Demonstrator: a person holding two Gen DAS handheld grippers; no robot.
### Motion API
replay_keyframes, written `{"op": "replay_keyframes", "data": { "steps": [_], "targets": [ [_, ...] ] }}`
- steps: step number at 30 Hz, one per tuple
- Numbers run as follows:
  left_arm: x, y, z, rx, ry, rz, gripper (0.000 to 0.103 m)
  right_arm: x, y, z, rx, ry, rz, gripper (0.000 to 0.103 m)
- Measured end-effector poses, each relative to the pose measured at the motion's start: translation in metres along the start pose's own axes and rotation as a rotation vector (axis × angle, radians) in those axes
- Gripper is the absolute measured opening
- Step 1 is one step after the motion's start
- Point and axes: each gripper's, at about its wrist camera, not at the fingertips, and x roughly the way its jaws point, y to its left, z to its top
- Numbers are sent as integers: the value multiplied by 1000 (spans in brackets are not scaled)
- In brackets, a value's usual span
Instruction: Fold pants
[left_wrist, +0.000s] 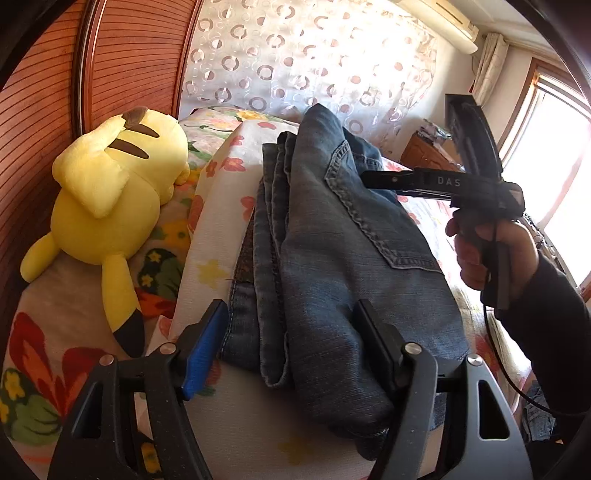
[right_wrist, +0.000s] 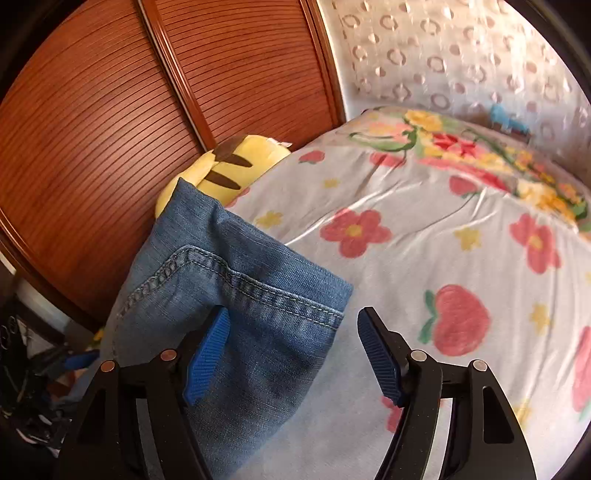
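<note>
Blue denim jeans (left_wrist: 332, 240) lie folded in a stacked bundle on the floral bed sheet (left_wrist: 221, 162). My left gripper (left_wrist: 291, 347) is open just above the bundle's near end, its jaws straddling the fabric without clamping it. In the left wrist view, my right gripper (left_wrist: 369, 181) hovers over the far end of the jeans, side-on. In the right wrist view my right gripper (right_wrist: 293, 350) is open, empty, over a corner of the jeans (right_wrist: 229, 295).
A yellow plush toy (left_wrist: 110, 206) lies left of the jeans by the wooden slatted doors (left_wrist: 129, 66); it also shows in the right wrist view (right_wrist: 236, 162). A patterned curtain (left_wrist: 314, 55) hangs behind the bed. A window (left_wrist: 546, 166) is at right.
</note>
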Motion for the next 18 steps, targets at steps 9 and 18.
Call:
{"op": "replay_keyframes", "data": {
  "steps": [9,18],
  "targets": [
    [-3,0,-3,-27,-6,-65,46,12,-16,0,35,16,86,63],
    [-18,-3,4,-13,-54,-39,20,-14,6,-5,-49,-126,27,28]
  ]
}}
